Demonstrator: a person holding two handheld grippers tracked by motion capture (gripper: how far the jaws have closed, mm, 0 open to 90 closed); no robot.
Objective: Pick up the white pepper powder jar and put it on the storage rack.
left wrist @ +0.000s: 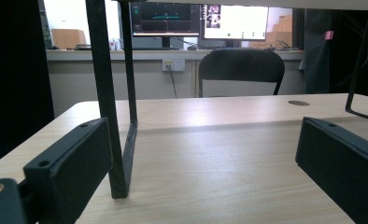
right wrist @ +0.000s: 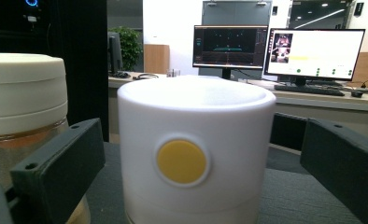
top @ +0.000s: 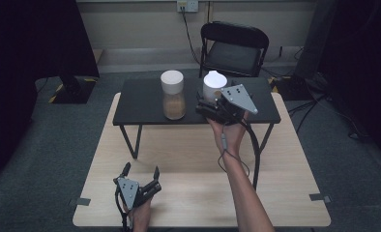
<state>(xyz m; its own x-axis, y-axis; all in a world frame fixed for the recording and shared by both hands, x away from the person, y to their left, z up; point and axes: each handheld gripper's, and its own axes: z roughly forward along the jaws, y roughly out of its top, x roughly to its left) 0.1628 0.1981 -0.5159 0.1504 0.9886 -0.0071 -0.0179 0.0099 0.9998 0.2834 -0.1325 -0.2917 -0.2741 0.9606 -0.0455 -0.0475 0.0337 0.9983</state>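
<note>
In the high view the right tongs (top: pixel 212 107) sit spread at the near side of the white container (top: pixel 213 85) on the black worktop (top: pixel 140 104), with the capped jar (top: pixel 173 94) just to its left; a sideways nudge could knock one into the other. The left tongs (top: pixel 141 175), spread and empty, rest near on the wooden table (top: pixel 188 159). The left gripper view shows bare table between open jaws. The right gripper view shows the container (right wrist: pixel 191 154) between jaws not touching it; closing off-centre could tip it.
</note>
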